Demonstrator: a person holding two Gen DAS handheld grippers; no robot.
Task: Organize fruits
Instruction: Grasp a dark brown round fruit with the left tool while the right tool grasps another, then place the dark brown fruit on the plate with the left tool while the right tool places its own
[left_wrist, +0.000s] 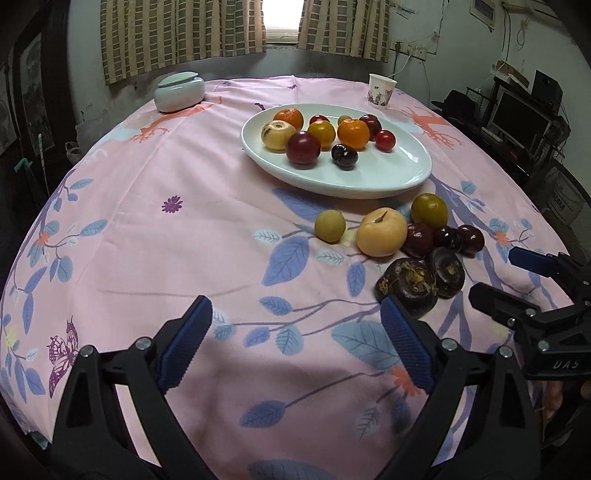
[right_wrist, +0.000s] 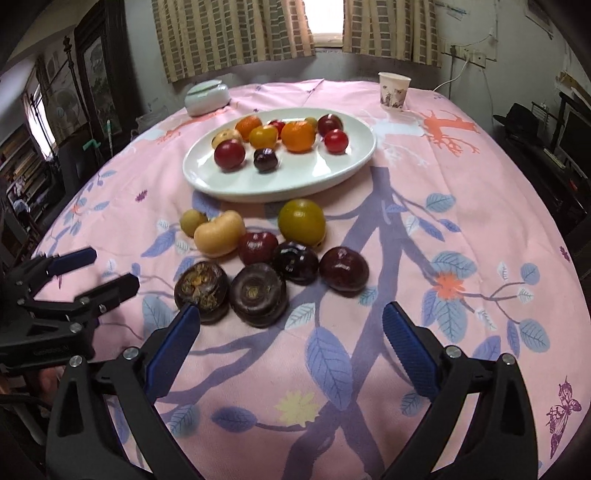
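A white oval plate in the middle of the pink flowered cloth holds several fruits, among them oranges and red plums. In front of it lie loose fruits: a peach-coloured one, a green plum, a small yellow one, dark red plums and two dark brown water chestnuts. My left gripper hangs open, left of the pile. My right gripper is open just short of the chestnuts, with nothing between its fingers.
A pale green lidded jar stands at the back left and a paper cup at the back right. The round table falls away at both sides. Shelves and a screen stand right of it.
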